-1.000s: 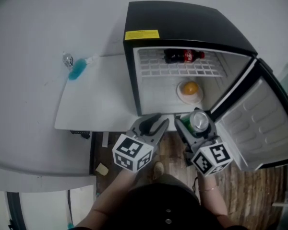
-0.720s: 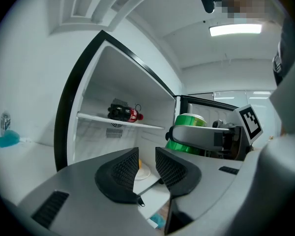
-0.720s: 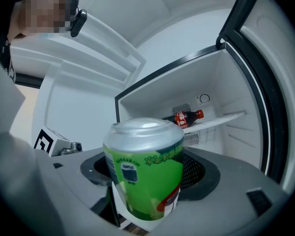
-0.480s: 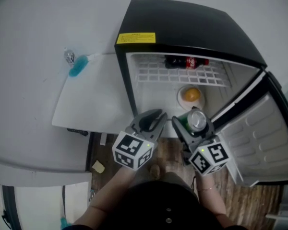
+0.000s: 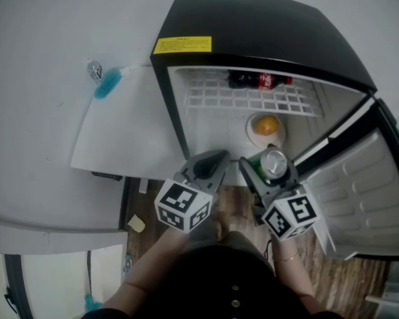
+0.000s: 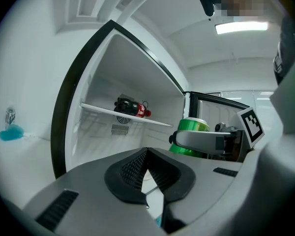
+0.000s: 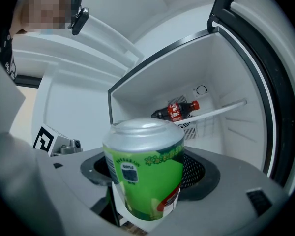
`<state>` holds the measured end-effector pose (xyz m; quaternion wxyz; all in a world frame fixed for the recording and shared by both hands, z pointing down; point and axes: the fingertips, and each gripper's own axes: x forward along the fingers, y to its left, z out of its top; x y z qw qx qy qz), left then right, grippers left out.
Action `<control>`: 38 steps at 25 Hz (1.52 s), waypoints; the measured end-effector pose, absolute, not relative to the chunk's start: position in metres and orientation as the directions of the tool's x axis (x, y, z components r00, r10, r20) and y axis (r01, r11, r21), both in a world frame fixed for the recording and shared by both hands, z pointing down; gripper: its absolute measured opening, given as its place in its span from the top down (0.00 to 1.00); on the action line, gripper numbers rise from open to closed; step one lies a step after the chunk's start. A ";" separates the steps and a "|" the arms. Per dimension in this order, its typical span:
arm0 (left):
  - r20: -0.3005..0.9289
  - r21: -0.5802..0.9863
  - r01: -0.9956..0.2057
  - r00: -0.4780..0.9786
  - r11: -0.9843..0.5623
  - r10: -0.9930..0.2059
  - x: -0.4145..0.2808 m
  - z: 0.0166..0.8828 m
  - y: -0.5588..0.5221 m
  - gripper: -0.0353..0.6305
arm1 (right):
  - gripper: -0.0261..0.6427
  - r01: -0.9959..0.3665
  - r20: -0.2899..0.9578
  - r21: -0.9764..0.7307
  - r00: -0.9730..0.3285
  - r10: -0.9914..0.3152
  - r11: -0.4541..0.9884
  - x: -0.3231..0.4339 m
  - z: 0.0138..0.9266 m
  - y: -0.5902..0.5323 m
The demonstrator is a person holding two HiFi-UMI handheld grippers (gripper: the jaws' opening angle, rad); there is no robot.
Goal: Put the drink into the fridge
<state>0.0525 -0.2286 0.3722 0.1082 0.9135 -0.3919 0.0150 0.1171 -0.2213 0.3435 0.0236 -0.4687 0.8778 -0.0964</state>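
One bottle (image 5: pixel 259 80) in fridge (image 5: pixel 253 32), green can (image 5: pixel 274 162) gripped by right tool (image 5: pixel 268 169), left tool (image 5: pixel 215 161) clenched.

Green aluminium drink can (image 7: pixel 145 181), silver-topped; black box-shaped mini fridge (image 5: pixel 253 25), white inside; dark plastic cola bottle (image 5: pixel 258 80), red label.

Green can (image 5: pixel 274 164), silver top, upright, clamped in right gripper (image 5: pixel 268 170), low at the front of the fridge (image 5: pixel 253 32) opening, approx. at its lip. Fridge: black outside, white inside, door (image 5: pixel 359 198) swung wide open on the right.
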 end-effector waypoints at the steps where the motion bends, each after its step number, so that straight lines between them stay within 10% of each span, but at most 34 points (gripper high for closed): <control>1: 0.114 0.186 -0.717 0.695 -0.672 -0.710 0.052 0.372 -0.229 0.94 | 0.44 -0.819 0.050 -0.195 -0.557 -0.829 0.539 0.118 0.344 -0.222; 38: 0.225 0.233 -0.755 0.654 -0.612 -0.722 0.039 0.448 -0.273 0.94 | 0.44 -0.815 0.169 -0.099 -0.579 -0.798 0.570 0.086 0.423 -0.303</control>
